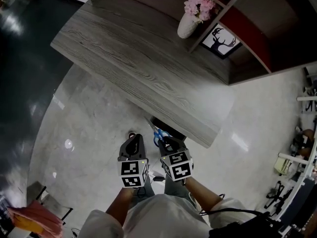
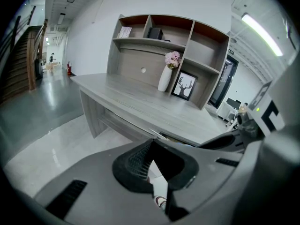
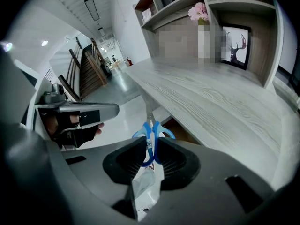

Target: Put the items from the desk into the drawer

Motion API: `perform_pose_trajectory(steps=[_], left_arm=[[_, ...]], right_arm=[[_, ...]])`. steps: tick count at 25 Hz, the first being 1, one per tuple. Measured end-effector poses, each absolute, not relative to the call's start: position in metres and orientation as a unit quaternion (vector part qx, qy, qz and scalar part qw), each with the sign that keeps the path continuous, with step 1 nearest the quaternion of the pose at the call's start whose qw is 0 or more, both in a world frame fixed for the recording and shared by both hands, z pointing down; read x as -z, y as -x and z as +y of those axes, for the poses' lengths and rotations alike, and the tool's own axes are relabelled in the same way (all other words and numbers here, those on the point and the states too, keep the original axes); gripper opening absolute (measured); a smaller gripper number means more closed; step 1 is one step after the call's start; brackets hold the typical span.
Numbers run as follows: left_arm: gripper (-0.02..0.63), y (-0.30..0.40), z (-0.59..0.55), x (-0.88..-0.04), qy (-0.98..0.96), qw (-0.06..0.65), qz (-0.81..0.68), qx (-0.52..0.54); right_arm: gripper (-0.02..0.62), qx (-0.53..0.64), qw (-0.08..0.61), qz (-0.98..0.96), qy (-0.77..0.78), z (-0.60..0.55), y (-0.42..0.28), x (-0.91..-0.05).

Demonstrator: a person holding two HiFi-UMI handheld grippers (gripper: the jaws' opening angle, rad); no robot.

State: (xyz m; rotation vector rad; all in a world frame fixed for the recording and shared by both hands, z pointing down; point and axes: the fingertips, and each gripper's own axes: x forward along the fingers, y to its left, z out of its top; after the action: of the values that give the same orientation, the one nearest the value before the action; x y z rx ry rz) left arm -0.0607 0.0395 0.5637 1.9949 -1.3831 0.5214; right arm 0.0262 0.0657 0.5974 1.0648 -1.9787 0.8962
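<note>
A vase (image 1: pixel 188 26) and framed picture (image 1: pixel 221 40) stand side by side at the table's (image 1: pixel 148 68) back, against the shelf unit (image 2: pixel 159 36). The left gripper (image 1: pixel 132 137) and right gripper (image 1: pixel 162 139) hang before its near edge.

A: What is the floor (image 1: pixel 99 128) like?
B: Pale and polished like stone, with lamp glare on it. Farther left it turns dark and glossy.
A: And the furniture?
B: A grey wood-grain desk (image 1: pixel 138 58) with a shelved hutch (image 2: pixel 159 40) at its back. A white vase (image 1: pixel 187 26) of pink flowers and a framed deer picture (image 1: pixel 220 39) stand there.
A: Beyond that?
B: A white wall (image 2: pixel 93 27), a long ceiling light (image 2: pixel 260 29), and a staircase (image 2: pixel 18 64) beside a bright corridor
</note>
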Motion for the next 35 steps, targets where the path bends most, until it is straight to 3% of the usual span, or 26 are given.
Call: perform_pose_trajectory(steps=[17, 35], left_arm=[[-0.003, 0.038, 0.036, -0.569, -0.768, 0.327, -0.513, -0.200], [-0.003, 0.034, 0.026, -0.574, -0.774, 0.325, -0.501, -0.210]], right_arm=[[0.077, -0.392, 0.374, -0.731, -0.415, 0.084, -0.067, -0.615], [0.077, -0.466, 0.344, -0.673, -0.461, 0.072, -0.086, -0.637]])
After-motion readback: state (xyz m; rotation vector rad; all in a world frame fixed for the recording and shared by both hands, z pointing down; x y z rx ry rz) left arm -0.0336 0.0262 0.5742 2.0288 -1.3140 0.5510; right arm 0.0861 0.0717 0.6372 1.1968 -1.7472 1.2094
